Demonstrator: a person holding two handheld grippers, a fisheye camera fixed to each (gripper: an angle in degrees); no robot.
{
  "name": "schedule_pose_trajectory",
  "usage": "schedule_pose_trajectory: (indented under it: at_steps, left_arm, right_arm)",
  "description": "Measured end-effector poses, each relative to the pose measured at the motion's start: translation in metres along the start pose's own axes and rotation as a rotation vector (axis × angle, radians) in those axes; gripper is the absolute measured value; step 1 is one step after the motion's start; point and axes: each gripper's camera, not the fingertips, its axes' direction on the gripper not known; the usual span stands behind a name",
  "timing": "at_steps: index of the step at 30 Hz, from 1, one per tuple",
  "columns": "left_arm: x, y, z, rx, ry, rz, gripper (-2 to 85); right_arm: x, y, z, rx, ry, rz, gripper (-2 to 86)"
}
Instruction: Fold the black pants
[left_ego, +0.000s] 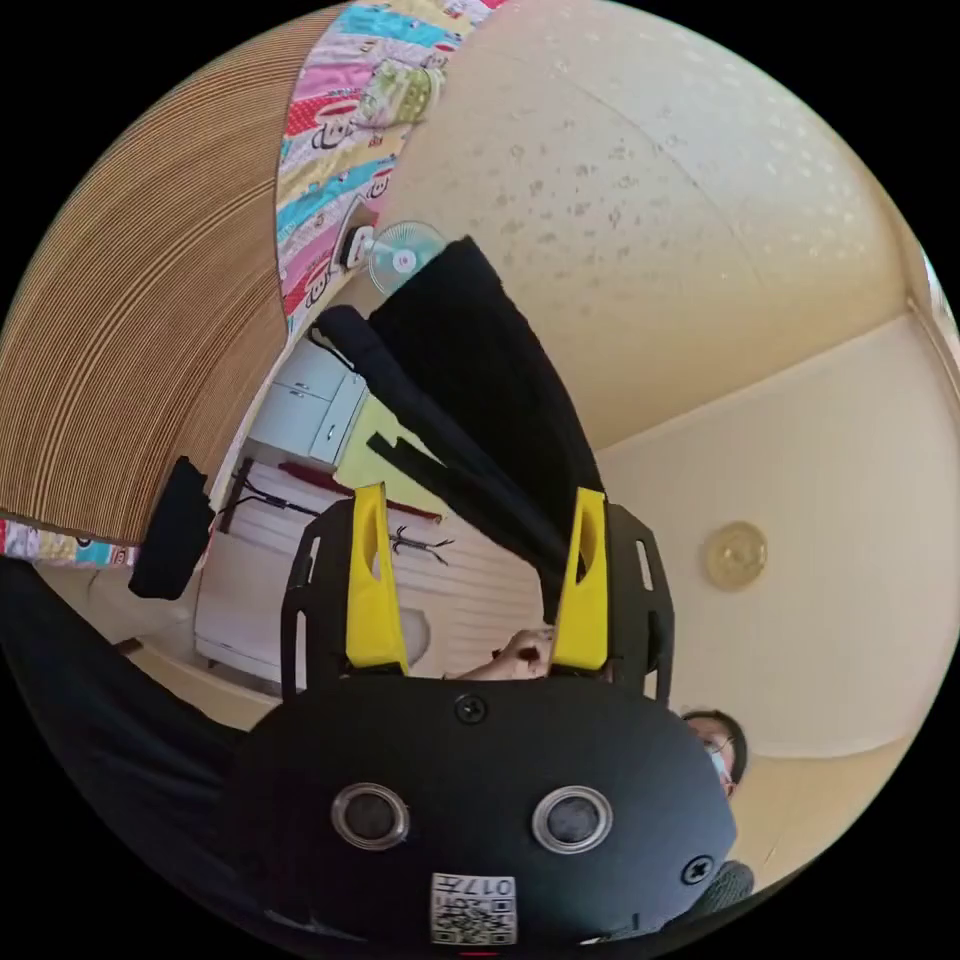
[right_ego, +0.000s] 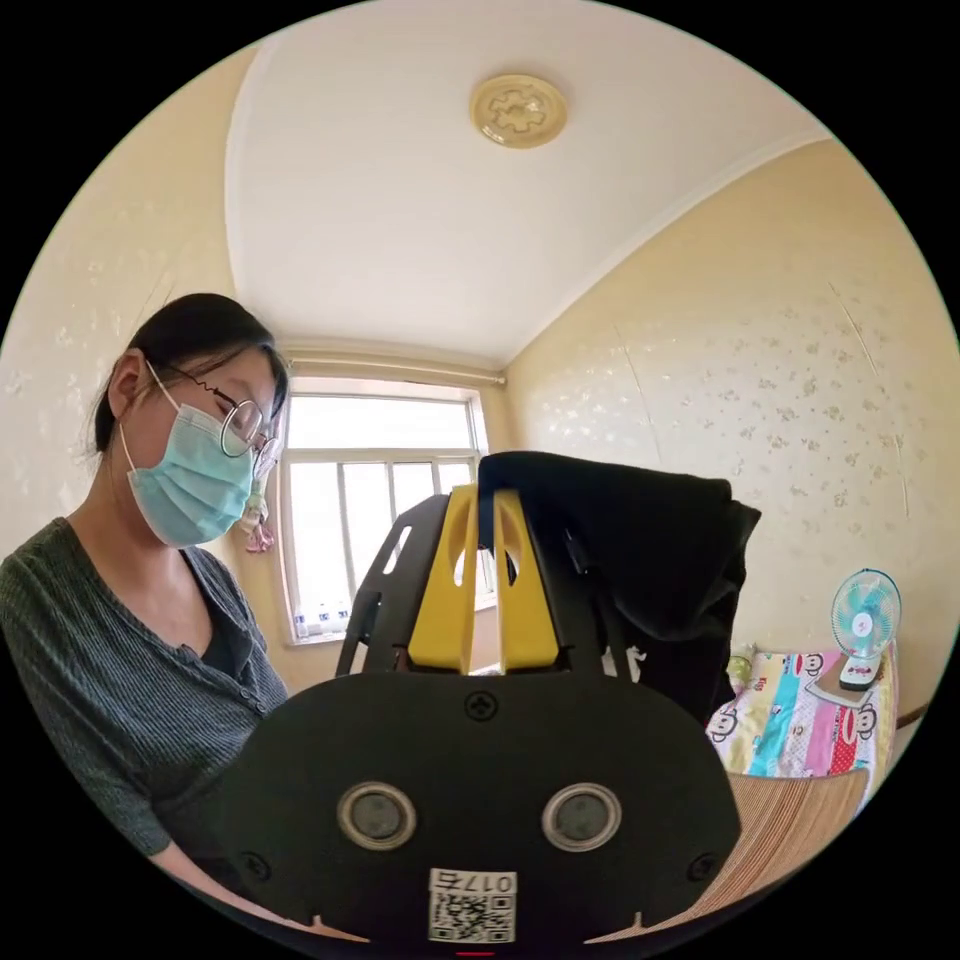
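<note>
The black pants (right_ego: 640, 560) hung matte and limp in soft folds, lifted off the ribbed woven mat (right_ego: 790, 810). My right gripper (right_ego: 484, 520) pinched their edge tight; my left gripper (left_ego: 480, 520) gaped wide, the cloth brushing one yellow jaw.

Left hand-held gripper (left_ego: 480, 510) gapes wide; right hand-held gripper (right_ego: 486, 505) is clamped.

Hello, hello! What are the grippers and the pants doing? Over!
Right gripper shut on pants, held up. Left gripper open, pants hanging between its jaws. Nothing in the way.
</note>
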Motion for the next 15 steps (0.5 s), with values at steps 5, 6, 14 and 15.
schedule_pose_trajectory:
  at_steps: [5, 6, 14, 15]
  left_arm:
    - [-0.005, -0.004, -0.038, 0.008, -0.004, -0.089, 19.2]
    - [-0.006, -0.001, -0.050, 0.022, -0.023, -0.089, 16.5]
    - [0.082, 0.029, -0.111, 0.082, 0.198, 0.460, 2.3]
    - [0.110, 0.038, -0.116, 0.071, 0.194, 0.578, 1.9]
  right_arm:
    - [-0.028, 0.019, 0.051, -0.053, -0.113, 0.045, 1.9]
    - [-0.034, 0.027, 0.061, -0.051, -0.143, 0.062, 1.9]
    - [-0.058, 0.092, 0.069, -0.219, -0.222, 0.159, 1.9]
    - [-0.059, 0.102, 0.069, -0.293, -0.151, 0.186, 1.9]
